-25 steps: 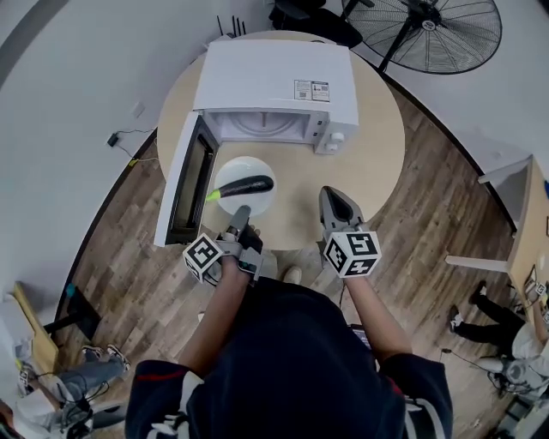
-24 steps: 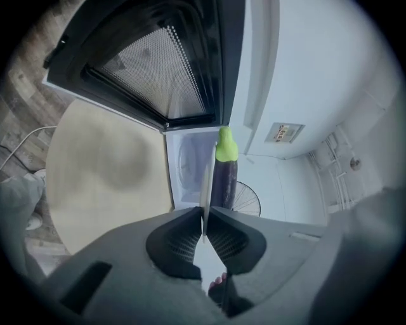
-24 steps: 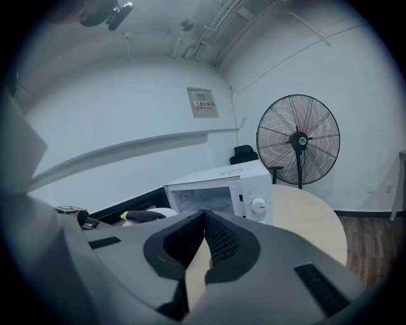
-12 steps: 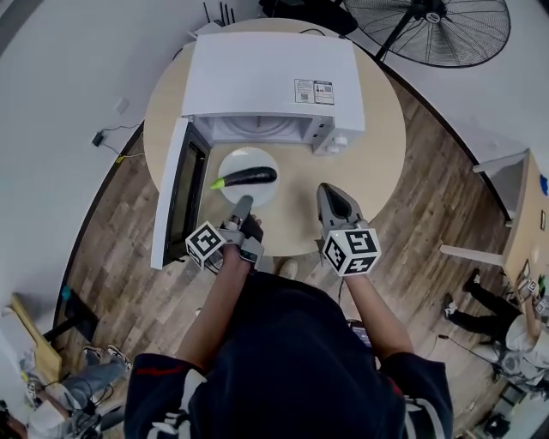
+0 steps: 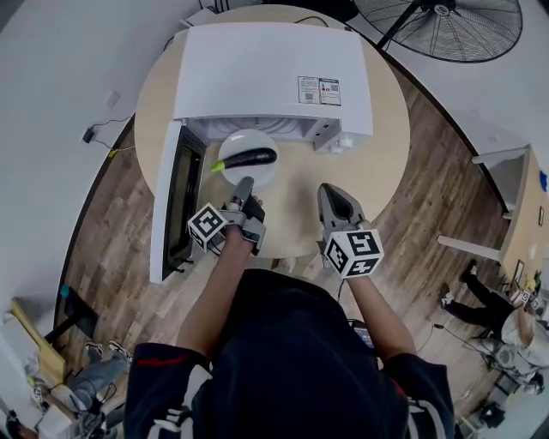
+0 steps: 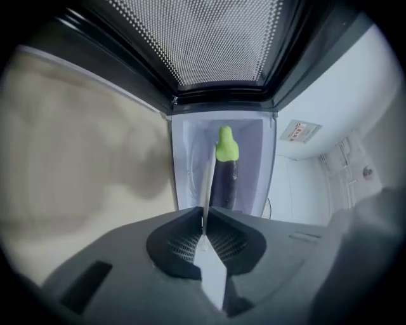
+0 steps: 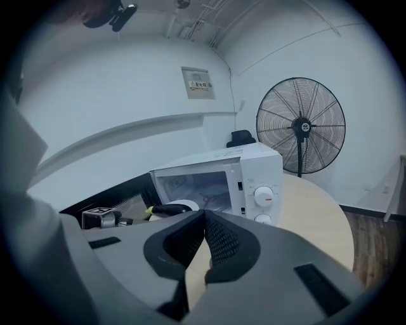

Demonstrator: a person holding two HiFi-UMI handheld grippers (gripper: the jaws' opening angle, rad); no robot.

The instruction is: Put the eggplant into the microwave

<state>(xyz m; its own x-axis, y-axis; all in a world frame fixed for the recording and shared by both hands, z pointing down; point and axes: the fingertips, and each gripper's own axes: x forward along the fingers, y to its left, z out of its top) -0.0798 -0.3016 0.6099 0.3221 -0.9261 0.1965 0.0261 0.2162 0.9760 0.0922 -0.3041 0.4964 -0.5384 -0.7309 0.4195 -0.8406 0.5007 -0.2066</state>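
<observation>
A dark purple eggplant (image 5: 250, 158) with a green stem lies on a white plate (image 5: 233, 173) at the mouth of the open white microwave (image 5: 274, 77). My left gripper (image 5: 244, 183) is shut on the plate's near rim. In the left gripper view the plate (image 6: 207, 181) shows edge-on between the jaws, with the eggplant (image 6: 223, 181) beside it. My right gripper (image 5: 331, 194) hovers over the table to the right, shut with nothing in it. The right gripper view shows the microwave (image 7: 247, 171) and the eggplant (image 7: 166, 208) past the closed right gripper (image 7: 202, 217).
The microwave door (image 5: 174, 204) stands swung open to the left, past the edge of the round wooden table (image 5: 384, 137). Its mesh window (image 6: 216, 38) is close by the left gripper. A large floor fan (image 5: 446, 26) stands behind the table at the right.
My left gripper has carried the plate with the eggplant away from me, up to the microwave's opening. The right gripper has barely shifted.
</observation>
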